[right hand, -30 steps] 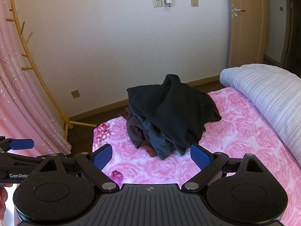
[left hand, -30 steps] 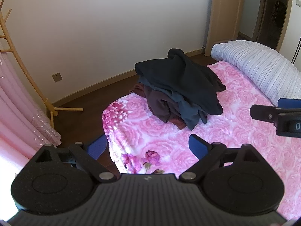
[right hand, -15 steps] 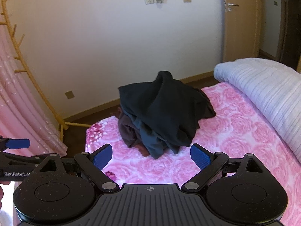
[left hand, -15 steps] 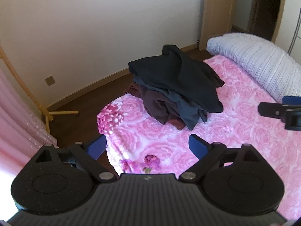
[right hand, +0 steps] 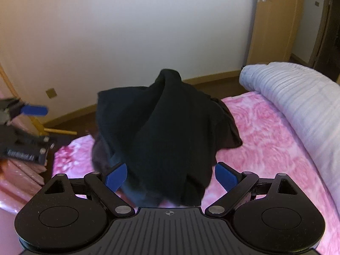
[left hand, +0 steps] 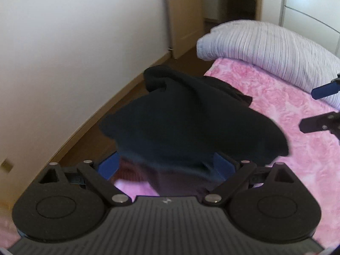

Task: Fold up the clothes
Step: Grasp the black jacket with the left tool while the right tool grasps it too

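Closing in since a moment ago, both spread grippers now hang just over the heap of dark clothes (right hand: 165, 127): left gripper (left hand: 167, 165), right gripper (right hand: 171, 175). The soft, rumpled heap sits near the bed (right hand: 265, 131) corner; bare pink floral cover lies toward 3 o'clock.

- The right gripper (right hand: 170, 175) sits low in the frame, its blue-padded fingers (right hand: 225, 176) spread wide on either side of the near edge of a pile of dark clothes (right hand: 165, 127).
- The pile is heaped on a bed (right hand: 265, 131) covered in pink rose-patterned fabric; a black garment drapes over the top and peaks toward the wall.
- A pale striped duvet (right hand: 297, 91) lies rolled along the bed's right side.
- The left gripper (right hand: 27, 116) shows at the left edge, blurred.
- Behind stand a white wall (right hand: 127, 31) and a wooden door (right hand: 274, 21).
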### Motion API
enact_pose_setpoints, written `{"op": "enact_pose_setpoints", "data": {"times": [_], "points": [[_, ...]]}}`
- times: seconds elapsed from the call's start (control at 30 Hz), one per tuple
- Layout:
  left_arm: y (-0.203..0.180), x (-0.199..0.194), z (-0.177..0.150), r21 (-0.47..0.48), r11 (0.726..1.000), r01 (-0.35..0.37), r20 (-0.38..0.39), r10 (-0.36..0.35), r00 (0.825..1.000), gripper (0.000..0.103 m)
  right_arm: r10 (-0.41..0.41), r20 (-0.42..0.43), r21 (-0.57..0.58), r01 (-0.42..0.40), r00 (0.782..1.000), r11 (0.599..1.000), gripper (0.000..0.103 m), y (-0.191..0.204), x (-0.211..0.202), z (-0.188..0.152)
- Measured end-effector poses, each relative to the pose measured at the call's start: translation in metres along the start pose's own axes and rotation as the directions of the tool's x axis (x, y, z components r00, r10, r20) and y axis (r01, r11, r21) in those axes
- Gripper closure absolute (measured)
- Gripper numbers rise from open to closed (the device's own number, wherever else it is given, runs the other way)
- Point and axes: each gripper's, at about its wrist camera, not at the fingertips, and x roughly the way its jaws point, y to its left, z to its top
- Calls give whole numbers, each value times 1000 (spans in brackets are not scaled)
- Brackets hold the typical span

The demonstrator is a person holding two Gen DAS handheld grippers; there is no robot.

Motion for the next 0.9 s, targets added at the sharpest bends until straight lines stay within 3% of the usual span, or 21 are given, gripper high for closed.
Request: {"op": "enact_pose_setpoints", "data": {"times": [0.23, 0.3, 0.37, 0.4, 0.5, 0.57, 0.6, 0.63, 0.7, 0.8, 0.9], "points": [[61, 118, 32, 26, 993, 111, -45, -110, 993, 10, 24, -85, 20, -22, 996, 1000, 10, -17, 97, 24], [73, 143, 34, -13, 979, 203, -90, -204, 975, 10, 29, -123, 33, -25, 992, 999, 10, -21, 123, 24], [77, 155, 38, -14, 967, 253, -91, -253, 963, 10, 32, -164, 54, -23, 986, 998, 10, -26, 146, 24], [76, 157, 38, -3, 964, 265, -95, -264, 960, 14, 41, -187, 76, -27, 982, 997, 10, -30, 155, 22], [68, 156, 37, 37, 951, 308, -107, -303, 947, 49, 102, -242, 165, -62, 965, 984, 11, -42, 176, 16], [57, 149, 40, 85, 955, 285, -106, -276, 955, 65, 144, -246, 218, -90, 959, 972, 45, -46, 179, 14], [52, 146, 41, 108, 956, 273, -104, -262, 959, 81, 145, -238, 223, -91, 960, 970, 69, -46, 176, 14], [50, 140, 44, 124, 959, 253, -93, -243, 966, 97, 146, -230, 228, -93, 962, 969, 80, -47, 173, 15], [50, 122, 47, 134, 960, 248, -68, -240, 968, 101, 163, -202, 250, -110, 966, 962, 88, -53, 161, 18], [44, 97, 59, 156, 956, 249, -27, -248, 968, 103, 180, -114, 275, -143, 977, 951, 90, -69, 118, 26], [23, 58, 64, 197, 937, 288, 9, -296, 955, 103, 171, -34, 269, -156, 985, 950, 91, -84, 57, 24]]}}
